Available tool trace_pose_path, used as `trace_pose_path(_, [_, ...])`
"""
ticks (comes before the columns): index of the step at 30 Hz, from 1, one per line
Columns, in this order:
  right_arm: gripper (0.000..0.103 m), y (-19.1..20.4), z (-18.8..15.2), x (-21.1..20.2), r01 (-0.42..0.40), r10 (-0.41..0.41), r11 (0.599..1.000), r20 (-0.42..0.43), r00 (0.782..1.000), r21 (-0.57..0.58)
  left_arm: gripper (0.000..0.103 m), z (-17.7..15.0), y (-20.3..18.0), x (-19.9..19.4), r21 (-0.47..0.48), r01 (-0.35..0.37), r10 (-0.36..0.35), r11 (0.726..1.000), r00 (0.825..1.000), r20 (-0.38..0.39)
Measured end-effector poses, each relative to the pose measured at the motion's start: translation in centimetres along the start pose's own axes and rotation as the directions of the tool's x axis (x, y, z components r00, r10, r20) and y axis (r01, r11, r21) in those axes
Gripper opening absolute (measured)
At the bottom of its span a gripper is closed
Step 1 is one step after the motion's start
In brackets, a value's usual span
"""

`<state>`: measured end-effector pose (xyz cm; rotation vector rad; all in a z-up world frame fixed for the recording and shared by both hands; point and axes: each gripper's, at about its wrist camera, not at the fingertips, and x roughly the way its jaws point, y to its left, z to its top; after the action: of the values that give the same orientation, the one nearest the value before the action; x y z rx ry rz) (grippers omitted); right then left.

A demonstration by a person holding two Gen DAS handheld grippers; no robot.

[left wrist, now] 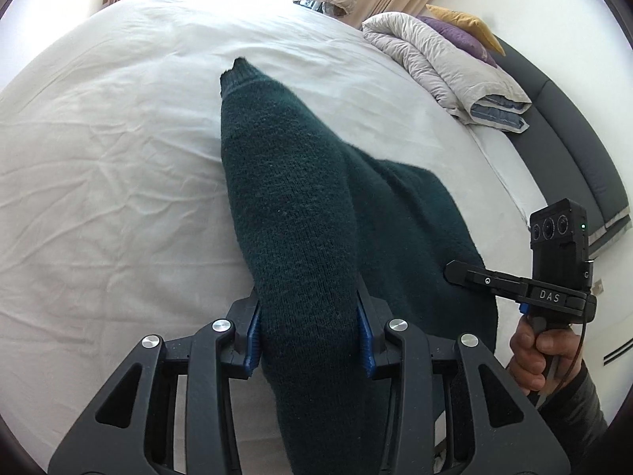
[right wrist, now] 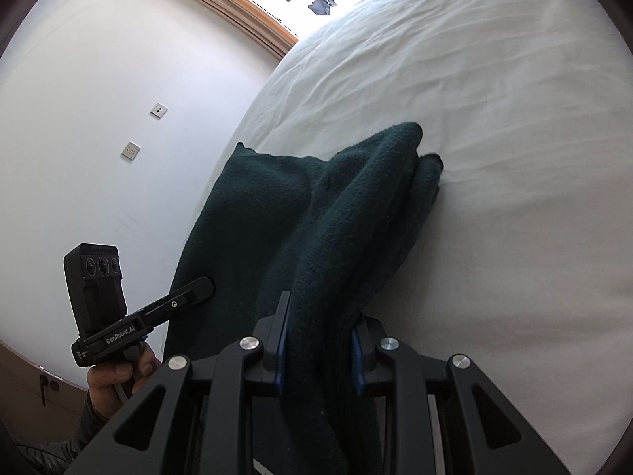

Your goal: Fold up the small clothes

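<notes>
Here, sweater (left wrist: 300, 213) between both grippers' jaws.

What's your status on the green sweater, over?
Left hand-held gripper and right hand-held gripper both shut on green sweater. Sweater bunched, partly lifted off white bed sheet. Nothing in the way.
</notes>
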<state>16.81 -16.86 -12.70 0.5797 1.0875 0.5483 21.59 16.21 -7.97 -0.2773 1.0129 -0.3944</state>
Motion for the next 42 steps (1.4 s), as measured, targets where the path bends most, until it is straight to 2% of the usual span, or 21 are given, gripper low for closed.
trace_pose_path(2, [0.029,-0.9,-0.4,0.3,-0.012,0.012,0.999,0.002,1.0,0.038,0.041,-1.3,1.6,0.8,-0.031,0.004,-0.004,1.0,1.0,0.005])
trace_pose_path(4, [0.039,-1.5,-0.8,0.5,-0.025,0.025,0.998,0.004,1.0,0.063,0.047,-2.2,2.5,1.0,-0.052,0.005,-0.004,0.999,1.0,0.02])
trace_pose_path(8, [0.048,-2.3,-1.7,0.0,-0.058,0.054,0.994,0.047,0.997,0.089,0.051,-3.3,2.9,1.0,-0.029,-0.024,0.026,0.999,0.998,0.054])
trace_pose_path(12, [0.056,-2.6,-3.2,-2.6,-0.042,0.031,0.994,0.115,0.993,0.098,0.052,-3.8,2.6,-0.1,-0.009,-0.07,0.07,0.998,0.993,0.096])
trace_pose_path(15, [0.057,-2.1,-4.6,-5.2,-0.001,-0.011,0.997,0.167,0.986,0.074,0.053,-3.6,0.7,-2.2,0.037,-0.142,0.134,0.989,0.977,0.167])
trace_pose_path(17, [0.057,-0.5,-5.2,-6.7,0.058,-0.065,0.998,0.207,0.976,0.039,0.061,-4.0,-0.6,-4.2,0.073,-0.185,0.164,0.98,0.961,0.223])
trace_pose_path(18, [0.057,0.2,-5.5,-7.6,0.087,-0.089,0.996,0.234,0.968,0.018,0.066,-4.3,-1.4,-5.3,0.09,-0.216,0.187,0.972,0.948,0.259])
trace_pose_path(20, [0.059,2.0,-6.4,-9.6,0.147,-0.133,0.989,0.311,0.941,-0.022,0.071,-4.5,-3.7,-7.7,0.124,-0.281,0.223,0.952,0.91,0.348])
trace_pose_path(22, [0.073,3.9,-7.2,-11.5,0.212,-0.174,0.976,0.393,0.903,-0.055,0.088,-5.3,-5.6,-10.3,0.141,-0.359,0.265,0.923,0.855,0.446])
trace_pose_path(24, [0.084,5.9,-8.2,-13.1,0.283,-0.214,0.956,0.473,0.855,-0.079,0.1,-6.2,-7.7,-12.6,0.129,-0.455,0.321,0.881,0.776,0.543])
trace_pose_path(26, [0.09,8.0,-8.9,-14.4,0.334,-0.23,0.937,0.544,0.807,-0.1,0.103,-7.4,-9.3,-15.3,0.123,-0.534,0.345,0.836,0.688,0.639])
trace_pose_path(28, [0.099,10.1,-9.5,-15.4,0.374,-0.233,0.919,0.598,0.767,-0.122,0.103,-8.4,-11.0,-17.2,0.111,-0.597,0.362,0.794,0.612,0.703])
trace_pose_path(29, [0.102,11.2,-9.7,-15.8,0.394,-0.235,0.911,0.626,0.743,-0.125,0.103,-8.9,-11.8,-18.0,0.106,-0.612,0.366,0.783,0.592,0.718])
trace_pose_path(30, [0.103,12.2,-10.0,-16.4,0.413,-0.237,0.903,0.661,0.712,-0.121,0.103,-9.0,-12.8,-18.6,0.102,-0.617,0.366,0.78,0.582,0.726])
trace_pose_path(33, [0.103,15.1,-10.6,-17.7,0.487,-0.259,0.867,0.74,0.62,-0.104,0.103,-10.4,-14.2,-20.5,0.067,-0.623,0.396,0.779,0.573,0.718])
trace_pose_path(35, [0.103,16.6,-11.1,-18.5,0.526,-0.269,0.844,0.77,0.579,-0.1,0.103,-11.1,-14.6,-21.5,0.054,-0.592,0.385,0.804,0.587,0.712])
trace_pose_path(36, [0.103,17.3,-11.4,-19.0,0.534,-0.264,0.839,0.776,0.573,-0.108,0.103,-11.3,-14.9,-21.8,0.049,-0.574,0.379,0.817,0.601,0.704])
trace_pose_path(37, [0.103,17.9,-11.5,-19.1,0.533,-0.254,0.837,0.772,0.582,-0.126,0.103,-11.6,-15.0,-22.3,0.043,-0.563,0.38,0.825,0.61,0.695])
trace_pose_path(39, [0.103,18.6,-11.6,-19.3,0.529,-0.262,0.834,0.734,0.626,-0.154,0.103,-12.4,-15.4,-22.9,0.019,-0.562,0.405,0.827,0.62,0.672])
trace_pose_path(40, [0.103,18.7,-11.6,-19.3,0.531,-0.276,0.833,0.718,0.639,-0.153,0.103,-12.6,-15.3,-23.0,0.013,-0.555,0.411,0.832,0.631,0.658])
trace_pose_path(42, [0.103,18.6,-12.1,-19.2,0.551,-0.316,0.824,0.703,0.637,-0.128,0.103,-13.4,-15.1,-23.3,0.008,-0.538,0.413,0.843,0.656,0.632])
